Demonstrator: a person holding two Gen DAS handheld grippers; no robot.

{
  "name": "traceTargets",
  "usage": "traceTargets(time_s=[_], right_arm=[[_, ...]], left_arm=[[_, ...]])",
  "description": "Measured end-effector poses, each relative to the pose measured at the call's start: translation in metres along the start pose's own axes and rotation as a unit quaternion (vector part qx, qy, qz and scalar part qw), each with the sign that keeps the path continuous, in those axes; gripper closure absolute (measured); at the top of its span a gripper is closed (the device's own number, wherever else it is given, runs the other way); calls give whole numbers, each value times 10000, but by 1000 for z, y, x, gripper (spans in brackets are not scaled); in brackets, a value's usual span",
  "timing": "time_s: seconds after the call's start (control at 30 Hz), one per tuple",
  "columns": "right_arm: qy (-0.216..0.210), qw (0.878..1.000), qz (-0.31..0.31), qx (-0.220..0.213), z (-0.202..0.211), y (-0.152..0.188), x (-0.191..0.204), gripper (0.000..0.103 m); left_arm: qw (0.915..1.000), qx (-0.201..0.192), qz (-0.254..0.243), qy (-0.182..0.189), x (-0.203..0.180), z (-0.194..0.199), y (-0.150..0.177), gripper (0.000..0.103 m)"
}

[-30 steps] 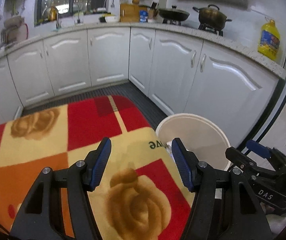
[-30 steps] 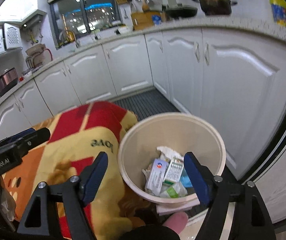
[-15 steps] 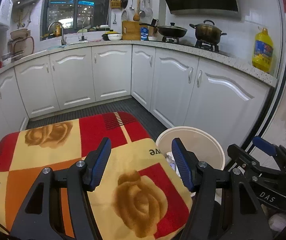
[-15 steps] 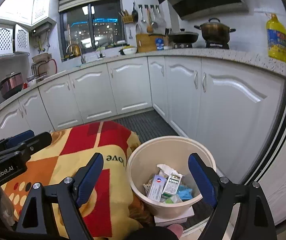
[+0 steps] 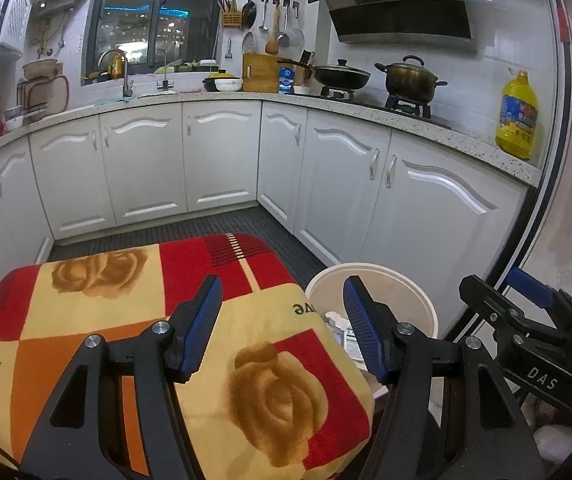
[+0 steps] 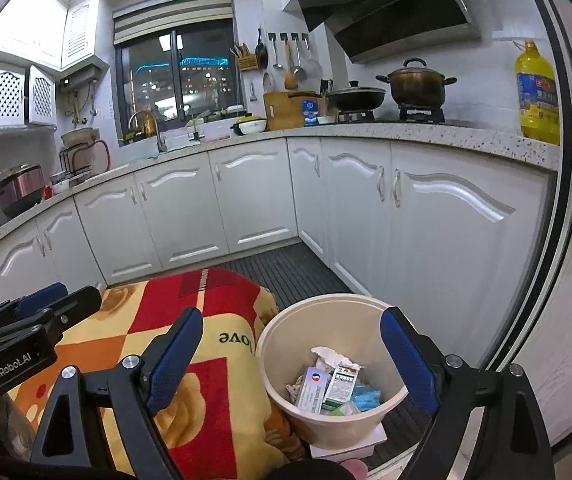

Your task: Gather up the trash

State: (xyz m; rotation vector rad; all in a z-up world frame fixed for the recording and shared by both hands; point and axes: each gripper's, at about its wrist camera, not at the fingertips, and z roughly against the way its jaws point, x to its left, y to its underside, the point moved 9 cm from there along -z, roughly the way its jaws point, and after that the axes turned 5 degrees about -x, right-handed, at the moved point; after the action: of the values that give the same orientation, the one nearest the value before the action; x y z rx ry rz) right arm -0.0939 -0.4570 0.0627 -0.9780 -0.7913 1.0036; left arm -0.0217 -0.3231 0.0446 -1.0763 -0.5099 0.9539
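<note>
Hovering left tongs [image 5: 278,328]: parted, empty, above the flowered blanket [image 5: 126,304].
Right tongs [image 6: 291,354]: jaws opening wide, nothing between them.
Bin [image 6: 286,332]: just beyond and below right tongs, beside blanket.
Trash [image 6: 327,386]: cartons and crumpled paper inside bin.
Bench [image 6: 425,130]: far behind, carrying pot [image 6: 415,82].

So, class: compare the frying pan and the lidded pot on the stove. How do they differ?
The frying pan is shallow and wide with one long handle; the pot is deep with two side handles. The frying pan looks black; the pot looks brownish metal. Both carry lids and sit on burners.
</note>
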Motion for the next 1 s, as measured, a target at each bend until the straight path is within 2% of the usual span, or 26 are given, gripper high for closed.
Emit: traceTargets(time_s=[0.13, 0.5, 0.63, 1.0], right_arm=[[3, 10000, -80, -30, 0, -1, -1, 11], [105, 9999, 5, -55, 3, -1, 0, 11], [89, 9999, -17, -65, 3, -1, 0, 11], [101, 9999, 23, -28, 1, -1, -2, 11]], left_arm=[[10000, -19, -37, -27, 0, 3, -1, 41], [9999, -59, -121, -54, -1, 6, -3, 41], [9996, 22, -122, -234, 0, 5, 1, 41], [9997, 26, -96, -232, 2, 2, 5, 41]])
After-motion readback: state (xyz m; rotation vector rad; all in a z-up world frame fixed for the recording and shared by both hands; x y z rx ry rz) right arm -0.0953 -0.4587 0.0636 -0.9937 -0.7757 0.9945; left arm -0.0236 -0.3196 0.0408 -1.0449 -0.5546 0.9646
